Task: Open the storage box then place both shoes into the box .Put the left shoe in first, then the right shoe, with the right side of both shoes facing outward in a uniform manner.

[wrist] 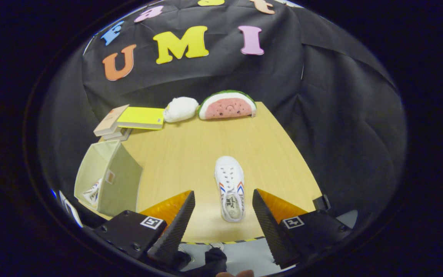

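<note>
Gripper [223, 215]: fingers spread wide, holding nothing, above the near edge of the table.
Fingers [175, 227]: dark ribbed pads with orange backs; one each side of the shoe's heel end, apart from it.
Shoe [230, 187]: white, red and blue side stripes; lies flat on the table [190, 154], toe pointing away, heel toward the gripper.
Storage box [108, 181]: pale green fabric, open, beside the left finger at the table's left edge.
Box contents: something white with coloured marks inside, possibly the other shoe; too little shows to confirm.
Far edge: books [129, 121], white plush [181, 109], watermelon plush [227, 105].
</note>
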Tool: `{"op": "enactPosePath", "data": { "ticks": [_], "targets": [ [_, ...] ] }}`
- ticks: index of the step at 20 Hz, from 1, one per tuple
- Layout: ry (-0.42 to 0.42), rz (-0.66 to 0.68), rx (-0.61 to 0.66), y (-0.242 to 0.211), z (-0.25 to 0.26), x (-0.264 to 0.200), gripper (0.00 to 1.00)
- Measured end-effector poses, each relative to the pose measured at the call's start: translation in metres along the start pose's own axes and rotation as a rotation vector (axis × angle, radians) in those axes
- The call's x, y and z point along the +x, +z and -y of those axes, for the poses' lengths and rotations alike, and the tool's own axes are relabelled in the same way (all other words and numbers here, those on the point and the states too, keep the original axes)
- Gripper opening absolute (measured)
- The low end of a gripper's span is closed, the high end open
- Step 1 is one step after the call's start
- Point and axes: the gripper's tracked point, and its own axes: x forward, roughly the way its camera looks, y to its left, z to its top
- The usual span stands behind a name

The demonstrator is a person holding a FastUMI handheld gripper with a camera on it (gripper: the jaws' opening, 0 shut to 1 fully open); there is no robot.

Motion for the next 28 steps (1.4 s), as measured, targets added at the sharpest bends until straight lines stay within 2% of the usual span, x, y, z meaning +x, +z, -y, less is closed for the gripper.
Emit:
{"op": "enactPosePath", "data": {
  "ticks": [8,17,21,24,25,28],
  "targets": [
    [0.026,-0.212,-0.074,-0.031,0.042,0.11,0.97],
    [0.086,-0.333,-0.036,-0.031,0.038,0.161,0.96],
    [0.118,-0.361,-0.034,-0.032,0.031,0.167,0.84],
    [0.136,-0.392,-0.034,-0.033,0.024,0.167,0.56],
    [0.128,-0.401,-0.036,-0.034,0.025,0.168,0.43],
    [0.119,-0.403,-0.032,-0.032,0.028,0.167,0.28]
  ]
}}
